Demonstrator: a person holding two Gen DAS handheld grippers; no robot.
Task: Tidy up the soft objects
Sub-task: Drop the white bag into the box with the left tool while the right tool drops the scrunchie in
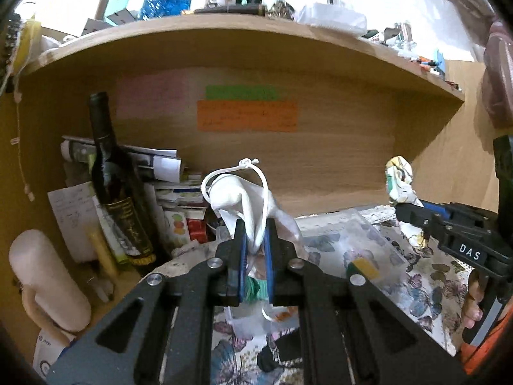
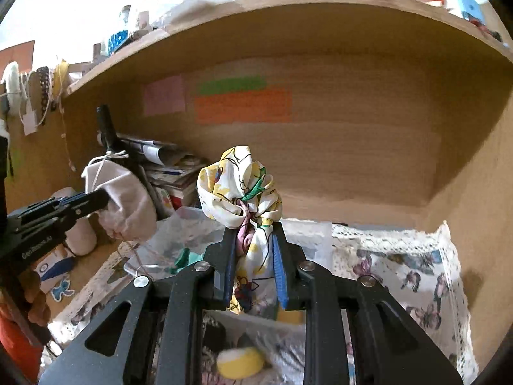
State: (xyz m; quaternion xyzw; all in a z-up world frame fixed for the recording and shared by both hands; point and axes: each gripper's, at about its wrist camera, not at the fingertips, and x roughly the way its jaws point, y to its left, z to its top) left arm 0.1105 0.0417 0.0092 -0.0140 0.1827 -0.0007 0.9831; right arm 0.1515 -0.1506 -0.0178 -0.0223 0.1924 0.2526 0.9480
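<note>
My left gripper is shut on a white drawstring cloth pouch, held above the desk; its white cord loops up over it. From the right wrist view the same pouch hangs at the left. My right gripper is shut on a bunched floral cloth, yellow and white with green and pink. That cloth shows at the right in the left wrist view. Below both grippers lies a clear plastic box with a yellow and green sponge in it. A yellow sponge lies under my right gripper.
A dark wine bottle stands at the left by a pile of papers and boxes. A white roll lies at the near left. A butterfly-print cloth covers the desk. A cluttered wooden shelf runs overhead.
</note>
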